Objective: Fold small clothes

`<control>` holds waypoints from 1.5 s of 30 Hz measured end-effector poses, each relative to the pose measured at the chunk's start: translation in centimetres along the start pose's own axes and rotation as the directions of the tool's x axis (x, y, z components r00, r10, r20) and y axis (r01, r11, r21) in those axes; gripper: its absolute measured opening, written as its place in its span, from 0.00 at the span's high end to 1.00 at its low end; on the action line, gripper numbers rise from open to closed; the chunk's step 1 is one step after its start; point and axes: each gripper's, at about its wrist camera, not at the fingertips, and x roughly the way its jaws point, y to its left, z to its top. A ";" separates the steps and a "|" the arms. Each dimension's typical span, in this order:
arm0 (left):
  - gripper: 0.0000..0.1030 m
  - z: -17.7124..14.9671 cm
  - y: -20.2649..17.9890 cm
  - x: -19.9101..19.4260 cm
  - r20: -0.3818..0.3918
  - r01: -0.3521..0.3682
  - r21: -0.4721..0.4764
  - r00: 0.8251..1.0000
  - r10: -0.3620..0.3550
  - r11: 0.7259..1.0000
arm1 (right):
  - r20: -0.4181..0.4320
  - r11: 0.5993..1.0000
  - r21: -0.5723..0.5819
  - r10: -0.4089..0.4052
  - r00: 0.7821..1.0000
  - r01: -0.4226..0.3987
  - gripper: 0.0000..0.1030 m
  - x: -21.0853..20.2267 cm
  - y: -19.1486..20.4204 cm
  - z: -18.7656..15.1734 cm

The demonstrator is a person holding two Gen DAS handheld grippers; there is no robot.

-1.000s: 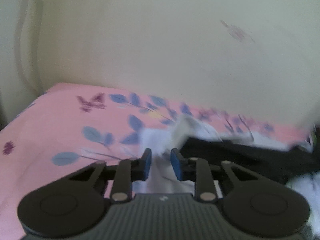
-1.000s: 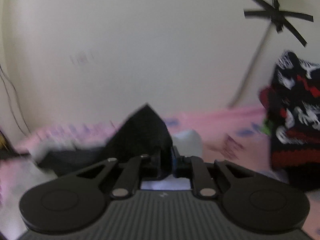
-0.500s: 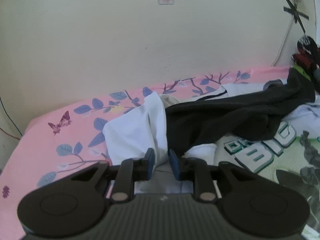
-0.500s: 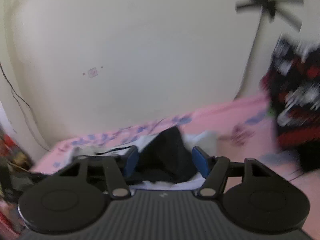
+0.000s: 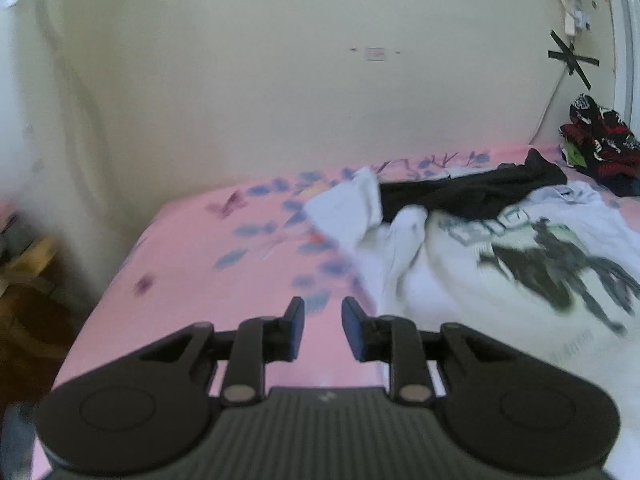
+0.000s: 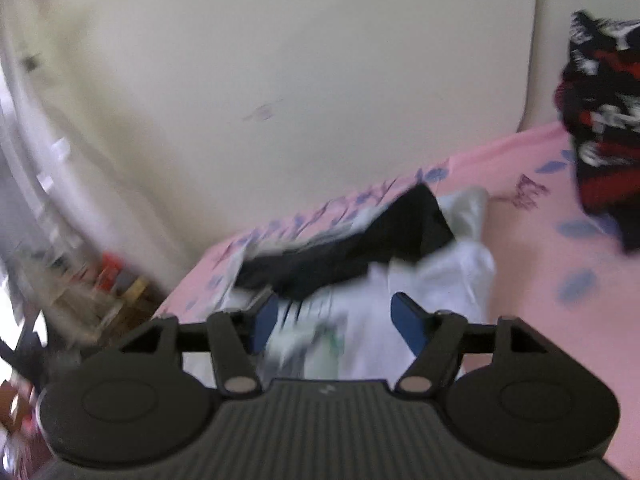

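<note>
A white T-shirt (image 5: 500, 280) with a dark horse-and-rider print lies crumpled on the pink floral bedsheet (image 5: 208, 264). A black garment (image 5: 464, 194) lies across its far edge. My left gripper (image 5: 322, 330) is open and empty, above the sheet just left of the shirt. My right gripper (image 6: 336, 320) is wide open and empty, above the white shirt (image 6: 424, 288), with the black garment (image 6: 360, 248) just beyond it.
A black, red and white patterned garment (image 5: 600, 140) is piled at the far right of the bed; it also shows in the right wrist view (image 6: 600, 132). A cream wall (image 5: 280, 80) backs the bed. Cluttered furniture (image 5: 24, 264) stands beyond the bed's left edge.
My right gripper let go of the black garment and opened wide. My left gripper opened a little and drew back left off the white shirt, onto bare sheet.
</note>
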 end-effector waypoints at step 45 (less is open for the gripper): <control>0.93 -5.8 -1.7 -10.7 0.060 0.351 -0.455 0.929 -0.365 0.818 | 0.068 0.963 -0.262 -0.053 0.996 0.069 1.00 -12.1 3.2 -6.1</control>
